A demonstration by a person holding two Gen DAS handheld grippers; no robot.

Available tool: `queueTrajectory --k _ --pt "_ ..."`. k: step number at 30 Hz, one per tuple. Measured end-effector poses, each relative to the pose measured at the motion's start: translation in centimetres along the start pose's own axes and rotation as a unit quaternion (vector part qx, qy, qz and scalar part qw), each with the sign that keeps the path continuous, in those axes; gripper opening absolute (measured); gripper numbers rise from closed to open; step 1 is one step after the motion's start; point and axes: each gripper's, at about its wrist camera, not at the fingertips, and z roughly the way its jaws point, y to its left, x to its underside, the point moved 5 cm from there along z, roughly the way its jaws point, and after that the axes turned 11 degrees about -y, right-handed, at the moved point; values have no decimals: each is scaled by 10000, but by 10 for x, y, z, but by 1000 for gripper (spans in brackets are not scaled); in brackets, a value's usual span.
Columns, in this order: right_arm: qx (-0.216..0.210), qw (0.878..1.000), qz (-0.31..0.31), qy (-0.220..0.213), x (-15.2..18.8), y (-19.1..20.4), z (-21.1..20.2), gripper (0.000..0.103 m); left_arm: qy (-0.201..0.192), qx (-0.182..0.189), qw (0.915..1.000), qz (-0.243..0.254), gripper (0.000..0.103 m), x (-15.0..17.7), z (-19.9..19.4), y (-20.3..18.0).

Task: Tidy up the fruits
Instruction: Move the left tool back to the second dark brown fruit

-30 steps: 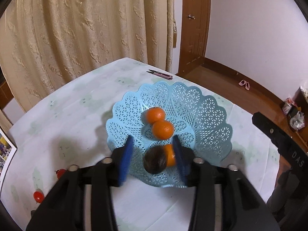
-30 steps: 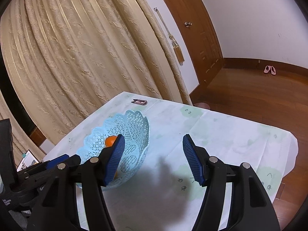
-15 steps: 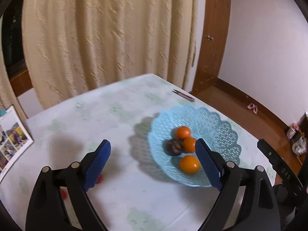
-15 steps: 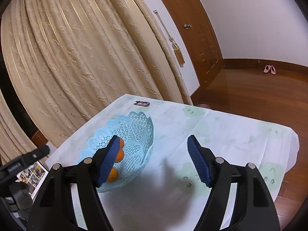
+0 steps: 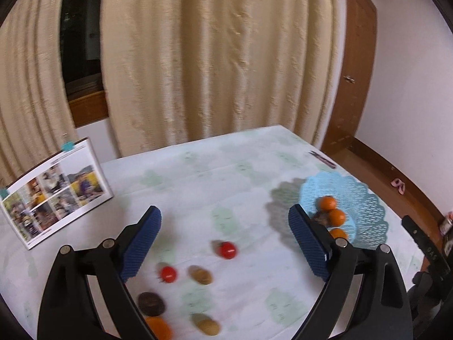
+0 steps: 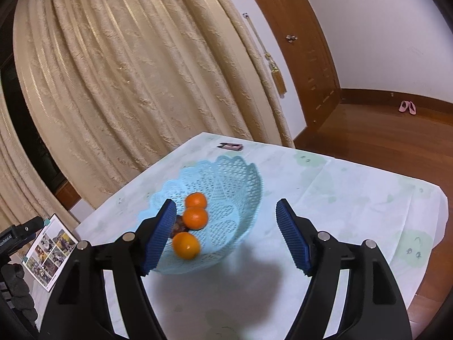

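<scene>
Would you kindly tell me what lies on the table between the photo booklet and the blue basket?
Only bare tablecloth lies between the photo booklet and the blue basket, in the left wrist view.

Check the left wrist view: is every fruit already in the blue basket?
No: two red fruits, two brown ones, a dark one and an orange lie on the tablecloth, outside the basket.

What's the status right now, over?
Left gripper opening, empty. Right gripper open, empty. Blue basket holds three oranges, one dark fruit. Loose fruit on table, path clear.
</scene>
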Motion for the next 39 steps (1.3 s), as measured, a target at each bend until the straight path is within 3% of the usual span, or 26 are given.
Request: queueTrajectory --k 11,22,33,39 --pt "-353 9986 -363 152 16 48 -6 75 453 -445 9974 -344 91 43 4 68" --pt "-832 9909 -878 593 53 100 -8 75 1223 -635 9884 -638 91 106 17 103" --pt "-1511 9654 -1618 1376 117 157 -9 76 1678 -767 9815 -510 91 140 29 104" --pt "-1687 9556 -1827 1582 138 173 -12 76 1868 -772 9778 -556 78 151 34 105"
